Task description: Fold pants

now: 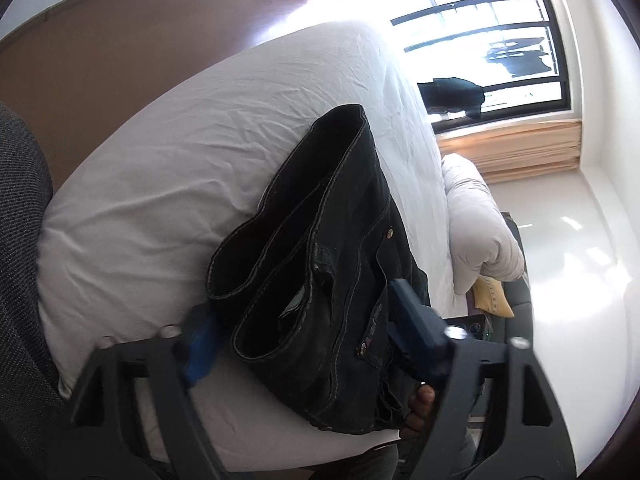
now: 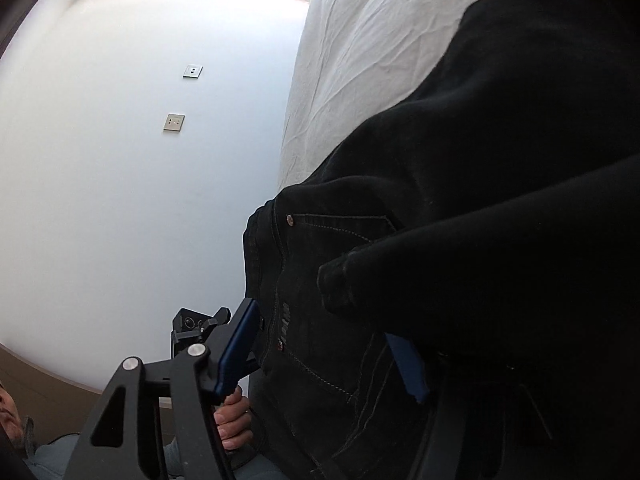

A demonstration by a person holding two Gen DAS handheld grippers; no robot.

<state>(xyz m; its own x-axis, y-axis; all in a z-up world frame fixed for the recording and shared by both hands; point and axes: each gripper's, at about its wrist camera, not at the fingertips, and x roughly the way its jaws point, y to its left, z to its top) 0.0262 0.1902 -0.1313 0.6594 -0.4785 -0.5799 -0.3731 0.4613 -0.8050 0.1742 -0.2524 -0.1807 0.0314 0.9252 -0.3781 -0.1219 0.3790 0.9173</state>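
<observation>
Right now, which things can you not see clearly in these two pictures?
- Left wrist view: the left gripper straddles the black pants; its left finger is blurred, so grip is uncertain.
- Right wrist view: the pants cover the right gripper's far finger; jaw state unclear.
- Lettering on the pants: too small to read.
- Window: overexposed, outside unreadable.
- Bed: edges cut off.

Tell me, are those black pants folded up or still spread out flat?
Folded. The black pants form a compact, layered bundle on the white bed, both leg hems stacked beside the waistband. How many folds, cannot tell.
</observation>
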